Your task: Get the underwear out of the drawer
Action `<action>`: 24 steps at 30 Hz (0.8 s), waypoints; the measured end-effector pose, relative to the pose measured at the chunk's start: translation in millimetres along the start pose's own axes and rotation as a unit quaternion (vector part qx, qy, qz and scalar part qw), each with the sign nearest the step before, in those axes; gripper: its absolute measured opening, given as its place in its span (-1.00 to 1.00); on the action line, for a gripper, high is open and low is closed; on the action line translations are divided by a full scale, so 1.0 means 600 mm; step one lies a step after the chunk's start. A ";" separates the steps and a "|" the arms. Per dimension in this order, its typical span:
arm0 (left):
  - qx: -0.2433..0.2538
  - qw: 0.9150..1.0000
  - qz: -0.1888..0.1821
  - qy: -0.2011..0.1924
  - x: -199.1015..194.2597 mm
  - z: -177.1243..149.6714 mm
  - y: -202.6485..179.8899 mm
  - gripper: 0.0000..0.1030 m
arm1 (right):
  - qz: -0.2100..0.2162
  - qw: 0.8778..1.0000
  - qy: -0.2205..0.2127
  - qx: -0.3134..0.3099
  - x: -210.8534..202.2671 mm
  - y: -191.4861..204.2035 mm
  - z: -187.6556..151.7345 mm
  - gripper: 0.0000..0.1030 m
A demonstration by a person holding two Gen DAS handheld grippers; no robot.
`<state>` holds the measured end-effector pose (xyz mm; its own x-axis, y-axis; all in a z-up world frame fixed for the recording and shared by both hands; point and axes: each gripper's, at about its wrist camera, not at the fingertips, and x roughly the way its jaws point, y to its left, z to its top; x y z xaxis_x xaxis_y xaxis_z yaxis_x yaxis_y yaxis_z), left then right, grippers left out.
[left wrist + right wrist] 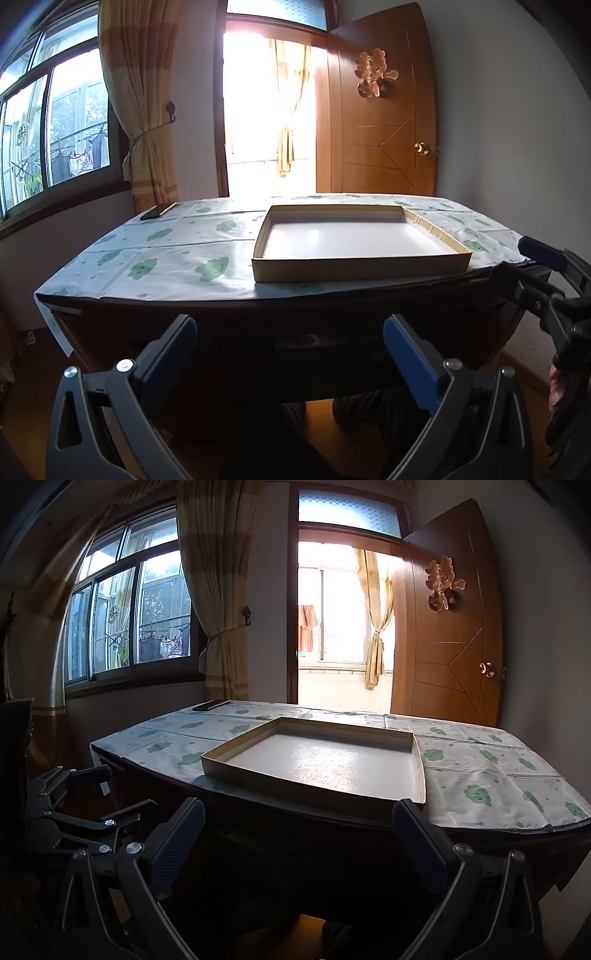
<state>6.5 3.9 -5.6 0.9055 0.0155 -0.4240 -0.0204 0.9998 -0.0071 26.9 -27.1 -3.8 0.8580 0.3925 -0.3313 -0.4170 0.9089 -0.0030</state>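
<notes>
Both grippers hang in front of the table (110, 295), below its top. Left gripper (290, 354) jaws wide apart, nothing between; right gripper (299, 834) the same. Shallow box (354, 271) on the table near its front edge. Underwear and drawer can't be made out in the dark table front.
</notes>
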 end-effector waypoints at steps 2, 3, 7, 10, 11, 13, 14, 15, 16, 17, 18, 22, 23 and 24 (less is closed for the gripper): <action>0.004 1.000 0.001 -0.001 -0.011 0.001 -0.009 1.00 | 0.002 1.000 0.001 -0.001 0.000 -0.003 0.001 0.99; 0.004 1.000 0.001 -0.001 -0.009 -0.002 -0.007 1.00 | 0.002 1.000 0.002 -0.002 0.000 -0.004 0.002 0.99; 0.003 1.000 0.003 -0.001 -0.008 -0.003 -0.005 1.00 | 0.002 1.000 0.003 -0.004 0.000 -0.002 0.000 0.99; 0.003 1.000 0.003 -0.001 -0.009 -0.003 -0.005 1.00 | 0.002 1.000 0.003 -0.004 0.000 -0.001 0.000 0.99; 0.004 1.000 0.004 -0.002 -0.009 -0.004 -0.004 1.00 | 0.002 1.000 0.003 -0.004 0.000 -0.001 0.000 0.99; 0.004 1.000 0.003 -0.001 -0.009 -0.003 -0.004 1.00 | 0.002 1.000 0.003 -0.004 0.000 -0.002 0.000 0.99; 0.004 1.000 0.003 -0.001 -0.009 -0.003 -0.004 1.00 | 0.002 1.000 0.003 -0.004 0.000 -0.001 0.000 0.99; 0.004 1.000 0.003 -0.001 -0.009 -0.003 -0.005 1.00 | 0.002 1.000 0.003 -0.004 0.000 -0.002 0.000 0.99; 0.004 1.000 0.003 -0.001 -0.009 -0.003 -0.005 1.00 | 0.002 1.000 0.004 -0.004 0.000 -0.001 -0.001 0.99; 0.004 1.000 0.003 -0.001 -0.008 -0.003 -0.005 1.00 | 0.003 1.000 0.004 -0.004 0.000 0.001 -0.002 0.99; 0.004 1.000 0.003 -0.001 -0.008 -0.003 -0.005 1.00 | 0.003 1.000 0.005 -0.005 0.001 0.002 -0.003 0.99; 0.004 1.000 0.003 -0.001 -0.008 -0.003 -0.005 1.00 | 0.004 1.000 0.005 -0.005 0.002 0.003 -0.004 0.99; 0.004 1.000 0.003 -0.001 -0.008 -0.003 -0.005 1.00 | 0.004 1.000 0.005 -0.005 0.002 0.003 -0.004 0.99; 0.004 1.000 0.003 -0.001 -0.008 -0.003 -0.005 1.00 | 0.004 1.000 0.005 -0.004 0.002 0.003 -0.003 0.99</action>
<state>1.3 0.9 -5.0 0.9062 0.0219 -0.4222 -0.0228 0.9997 0.0029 26.5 -25.5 -6.1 0.8511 0.3987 -0.3415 -0.4270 0.9042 -0.0084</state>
